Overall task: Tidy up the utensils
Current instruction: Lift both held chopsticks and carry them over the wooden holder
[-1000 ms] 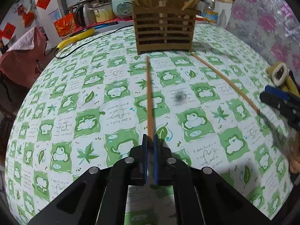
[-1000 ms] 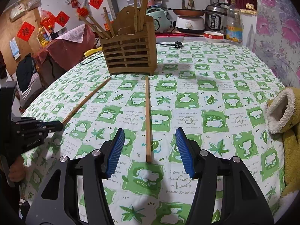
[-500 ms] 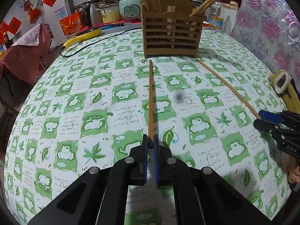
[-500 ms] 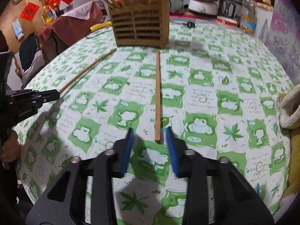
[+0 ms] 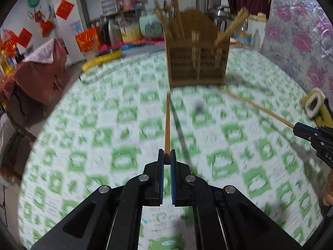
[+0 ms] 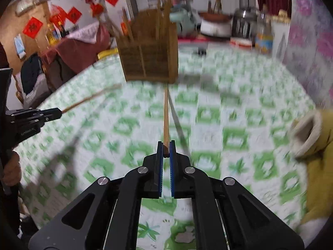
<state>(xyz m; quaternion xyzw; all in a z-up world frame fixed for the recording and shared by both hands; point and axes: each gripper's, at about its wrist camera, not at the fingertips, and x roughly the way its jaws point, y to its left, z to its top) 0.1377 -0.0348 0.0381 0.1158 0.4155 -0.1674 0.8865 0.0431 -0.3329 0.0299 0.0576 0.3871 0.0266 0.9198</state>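
My left gripper (image 5: 165, 156) is shut on the near end of a wooden chopstick (image 5: 167, 123), which sticks out forward above the green-and-white tablecloth (image 5: 87, 129) and casts a shadow on it. My right gripper (image 6: 165, 148) is shut on the near end of a second chopstick (image 6: 165, 116), also lifted off the cloth. Both chopsticks point toward the slatted wooden utensil holder (image 5: 196, 62) at the far side, which holds several chopsticks. In the left wrist view the right gripper (image 5: 296, 127) shows at the right edge with its chopstick (image 5: 258, 107). The right wrist view catches the left gripper (image 6: 59, 112) at its left edge.
A yellow fleece-lined slipper (image 6: 312, 152) lies on the table's right side. A yellow object (image 5: 102, 59) and a black cable lie at the far left of the table. Kitchen appliances (image 6: 216, 26) and a bottle stand behind the holder. A chair draped in dark red cloth (image 5: 39, 73) stands left of the table.
My right gripper closed on the chopstick that lay between its open jaws. Both grippers then rose, lifting their chopsticks off the cloth; the views are now blurred with motion.
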